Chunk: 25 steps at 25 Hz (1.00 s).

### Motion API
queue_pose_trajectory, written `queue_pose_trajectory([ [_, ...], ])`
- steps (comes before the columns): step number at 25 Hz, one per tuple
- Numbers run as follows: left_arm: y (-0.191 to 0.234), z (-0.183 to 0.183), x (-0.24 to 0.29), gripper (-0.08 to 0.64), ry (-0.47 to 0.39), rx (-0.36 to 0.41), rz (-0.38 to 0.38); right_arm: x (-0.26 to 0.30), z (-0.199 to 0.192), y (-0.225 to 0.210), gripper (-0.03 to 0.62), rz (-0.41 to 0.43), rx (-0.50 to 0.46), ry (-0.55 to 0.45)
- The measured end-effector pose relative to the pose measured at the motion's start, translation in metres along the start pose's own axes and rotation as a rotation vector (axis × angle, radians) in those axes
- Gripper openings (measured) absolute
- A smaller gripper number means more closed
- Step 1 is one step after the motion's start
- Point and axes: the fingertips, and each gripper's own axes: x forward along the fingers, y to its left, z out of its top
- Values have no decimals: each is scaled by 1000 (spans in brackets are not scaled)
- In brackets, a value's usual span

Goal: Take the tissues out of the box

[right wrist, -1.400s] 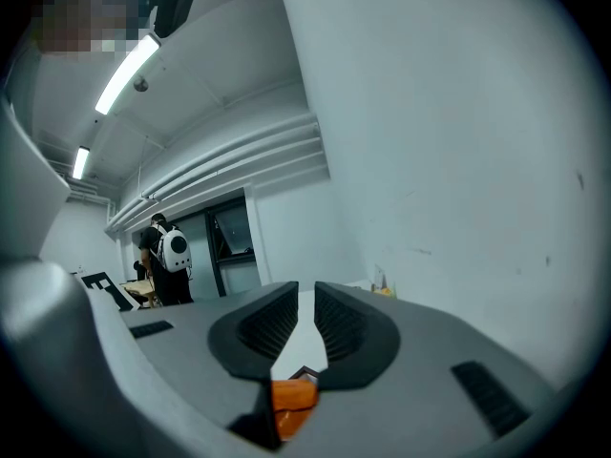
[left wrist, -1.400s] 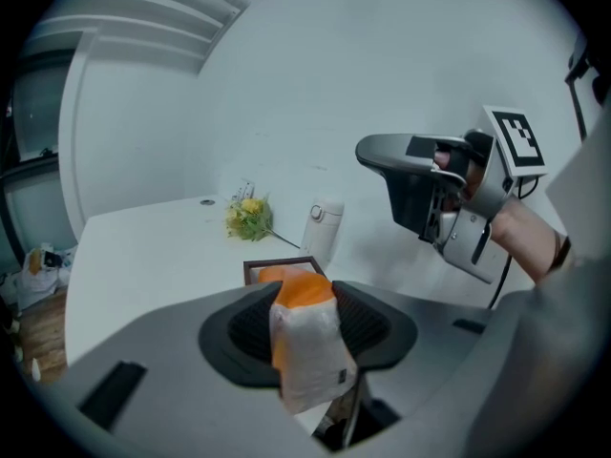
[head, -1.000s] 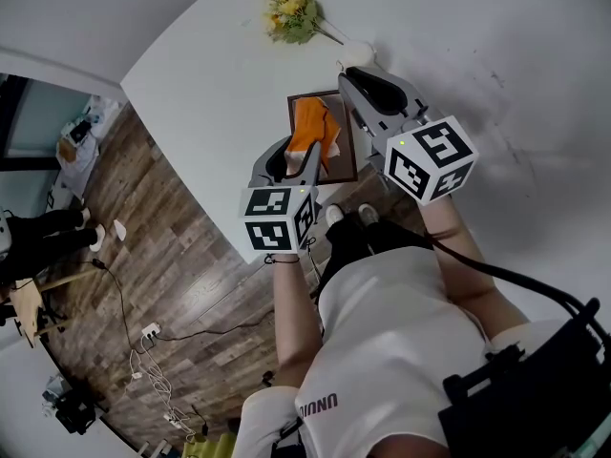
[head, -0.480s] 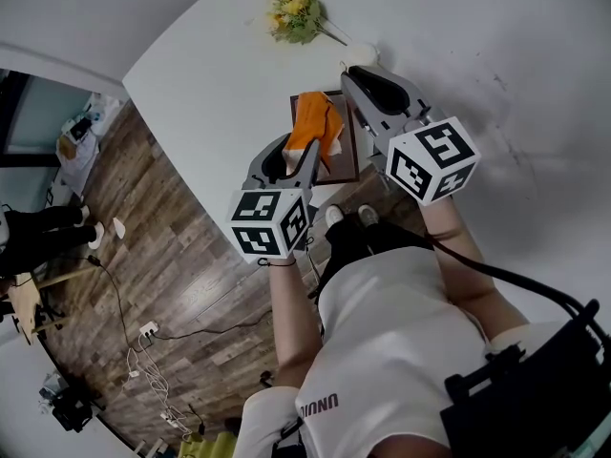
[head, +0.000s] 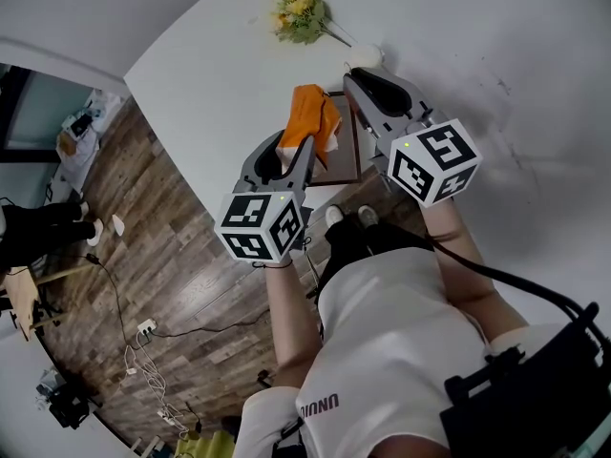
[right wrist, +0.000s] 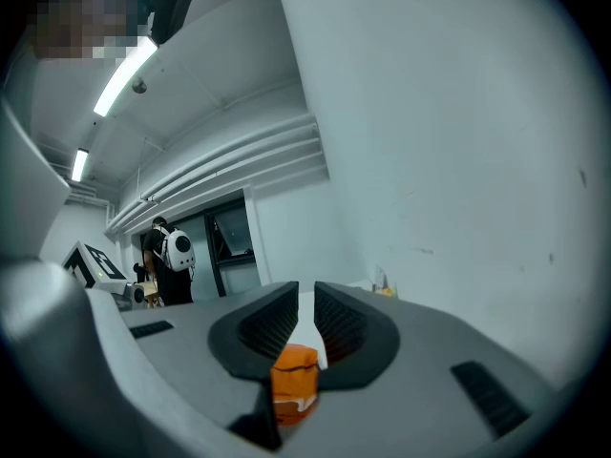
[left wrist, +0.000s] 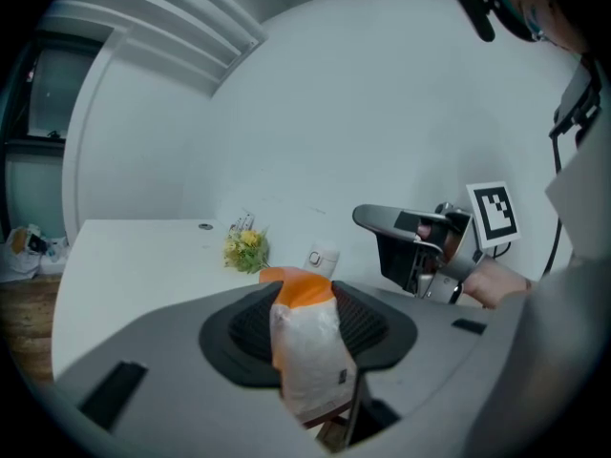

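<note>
my left gripper (left wrist: 307, 318) is clamped on the tissue pack (left wrist: 305, 351), pads pressing its crinkly white sides just below the orange end. the pack hangs over the box (head: 351, 156) on the white table (head: 210, 84), with its lower end close to the brown rim; i cannot tell whether it has cleared it. my right gripper (right wrist: 305, 327) sits just beside the box's right side, jaws drawn close with a thin slit between them and nothing clamped.

what worries me: the wrapper looks slick and soft, so it could slide through my pads. the bottom end could also catch the rim and drag the box along, since i judge nothing pins the box down. a sideways swing might knock into my right gripper.

the pack's long axis runs along my left jaws, tilted up out of the box. its orange end points away from me, toward the flowers (head: 301, 15).
</note>
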Motion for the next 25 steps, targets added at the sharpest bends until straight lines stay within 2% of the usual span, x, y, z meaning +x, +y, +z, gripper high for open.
queue_pose_trajectory([
  [16,0,18,-11,169,-93,-33,-22,-1,-2,3,66,4,-4,2],
  [25,2,34,-20,169,-179,-4,-8,1,-3,5,44,-6,-14,13],
])
